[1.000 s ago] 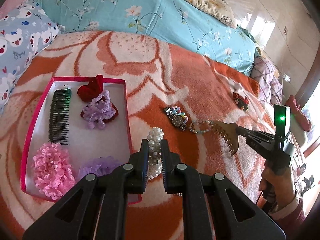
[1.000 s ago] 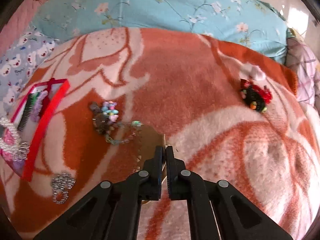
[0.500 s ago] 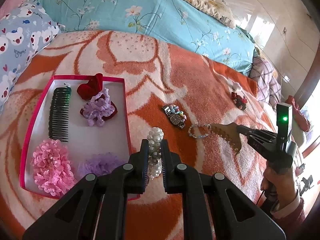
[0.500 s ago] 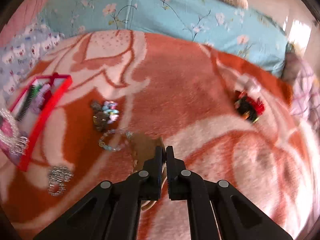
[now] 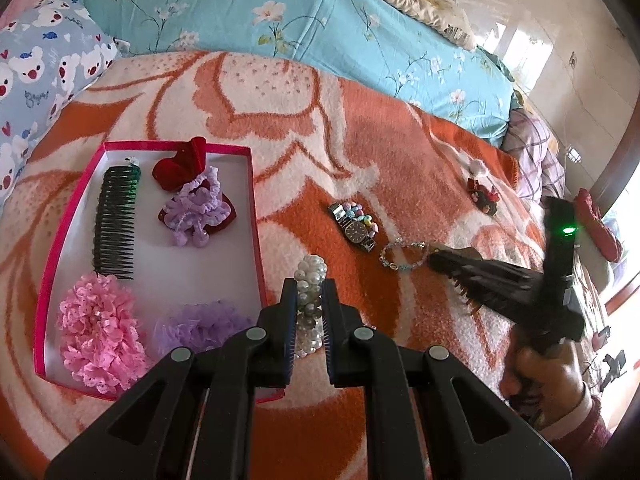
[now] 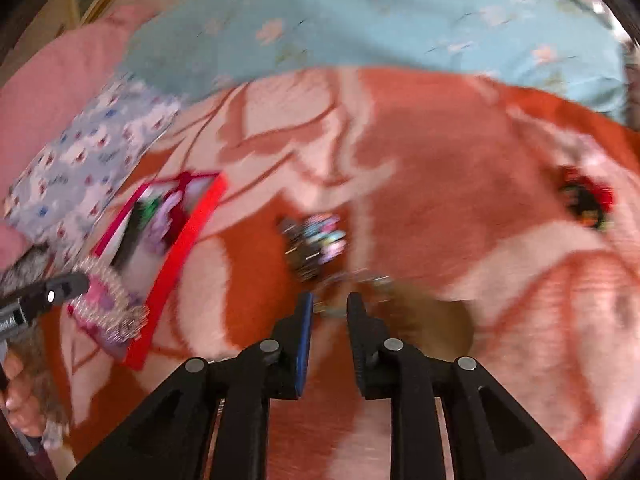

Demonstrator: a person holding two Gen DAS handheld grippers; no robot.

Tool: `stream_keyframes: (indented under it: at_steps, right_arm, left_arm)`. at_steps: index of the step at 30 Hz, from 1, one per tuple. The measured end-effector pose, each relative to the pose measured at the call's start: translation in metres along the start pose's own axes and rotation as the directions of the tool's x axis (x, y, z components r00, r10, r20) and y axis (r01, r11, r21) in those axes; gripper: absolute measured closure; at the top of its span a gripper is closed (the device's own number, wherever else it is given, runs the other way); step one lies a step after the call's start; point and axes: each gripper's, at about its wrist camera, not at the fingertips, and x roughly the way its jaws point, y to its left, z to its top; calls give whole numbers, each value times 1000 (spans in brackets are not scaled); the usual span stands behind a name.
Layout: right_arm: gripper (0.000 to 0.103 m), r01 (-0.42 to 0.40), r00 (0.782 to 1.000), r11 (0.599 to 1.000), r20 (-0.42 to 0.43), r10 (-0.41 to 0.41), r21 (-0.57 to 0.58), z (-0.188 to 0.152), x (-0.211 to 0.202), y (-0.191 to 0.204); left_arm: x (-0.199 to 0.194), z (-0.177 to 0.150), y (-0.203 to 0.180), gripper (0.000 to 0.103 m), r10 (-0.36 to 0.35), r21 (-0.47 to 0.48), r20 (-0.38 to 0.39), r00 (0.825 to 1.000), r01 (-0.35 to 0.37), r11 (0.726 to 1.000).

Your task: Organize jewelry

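My left gripper (image 5: 309,292) is shut on a white pearl bracelet (image 5: 310,274) and holds it above the blanket just right of the pink-rimmed tray (image 5: 256,208). The bracelet also shows in the right wrist view (image 6: 108,304). My right gripper (image 6: 329,306) is open and empty, just above a blue bead bracelet (image 5: 400,254). A brown comb (image 6: 436,322) lies on the blanket to its right. A wristwatch with coloured beads (image 5: 356,226) lies further back. The right wrist view is blurred.
The tray holds a black comb (image 5: 116,224), red and lilac scrunchies (image 5: 196,204), a pink flower scrunchie (image 5: 100,332) and a lilac one (image 5: 200,326). A red and black hair clip (image 5: 484,196) lies far right. Pillows (image 5: 44,76) line the back.
My right gripper has opened and let go of the brown comb, which now lies on the blanket, and it has swung left. My left gripper still holds the pearl bracelet near the tray.
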Motion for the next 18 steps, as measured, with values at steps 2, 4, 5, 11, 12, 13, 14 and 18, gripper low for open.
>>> stream_keyframes:
  at_steps: [2,4,5,11,12,13,14,18]
  right_arm:
    - [83,-1,999,999,-35,-1,-45,0,19,12]
    - [78,21,997,995,-76,-28,-100,2,41,22]
    - [71,38,995,992,-90,-49,-118,1,49,24]
    - [94,141,970,973,-172,-173,-181,1,89,20]
    - [96,137,971,978,-171,-164,-158,2,88,16]
    - [96,125,976,984,-164,-145,-124,5,84,11]
    - [96,119,981,988,-143,-132,-97,9,77,7]
    - [96,27,999,999,-46,-25,37,23,38,-11]
  left_arm:
    - [3,0,2,93,3,-1,-9,1000,-3,1000]
    - [5,0,4,93,8,-5,-15,1000,-8,1000]
    - [6,0,5,93,10,-8,-17,1000,-10,1000]
    - [9,2,15,93,29,-22,-21,999,-30,999]
    - [8,3,17,93,32,-24,-21,999,-33,999]
    - [8,3,18,93,34,-26,-21,999,-34,999]
    - [8,4,20,93,36,-29,-18,999,-37,999]
    - [2,8,25,93,43,-36,-2,999,-43,998]
